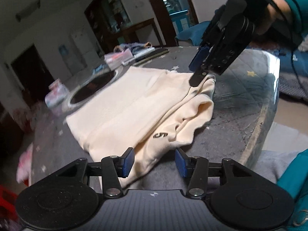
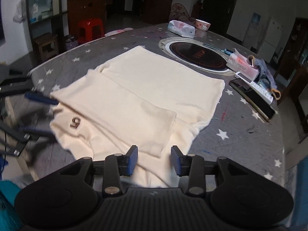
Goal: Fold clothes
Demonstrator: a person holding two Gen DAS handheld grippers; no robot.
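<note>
Both grippers released, nothing pinched. I see the left gripper (image 1: 154,161) with its blue pads apart; the cream garment (image 1: 134,107) has its near hem lying between and just past them, pads not pressing on it. Right gripper (image 2: 154,160) is the same: pads spread, cloth under and between them, no grip.

The garment sits flat on the grey star-print table (image 2: 240,134), partly folded. In the right wrist view it fills the centre, with one flap folded over toward 7 o'clock and a dark embroidered mark (image 2: 75,122) at 9 o'clock of the fabric. The same mark (image 1: 160,135) shows in the left wrist view near the bottom of the cloth, at about 5 o'clock of the garment's middle.

From the left wrist view, the right gripper (image 1: 200,71) comes in from 1 o'clock, tip down on the garment's far right corner, where the cloth bunches. A hand (image 1: 277,9) in a teal sleeve holds it. From the right wrist view, the left gripper (image 2: 38,113) is at 9 o'clock, blurred, just beside the garment's edge.

Round black hob inset (image 2: 198,54) is at 1 o'clock beyond the cloth. Tissue pack (image 2: 181,28) and pink bowl (image 2: 203,24) are at 12–1 o'clock on the far rim. Phone (image 2: 254,96) lies at 3 o'clock, clear of the garment. Red stool (image 2: 90,28) is off the table at 11 o'clock.
</note>
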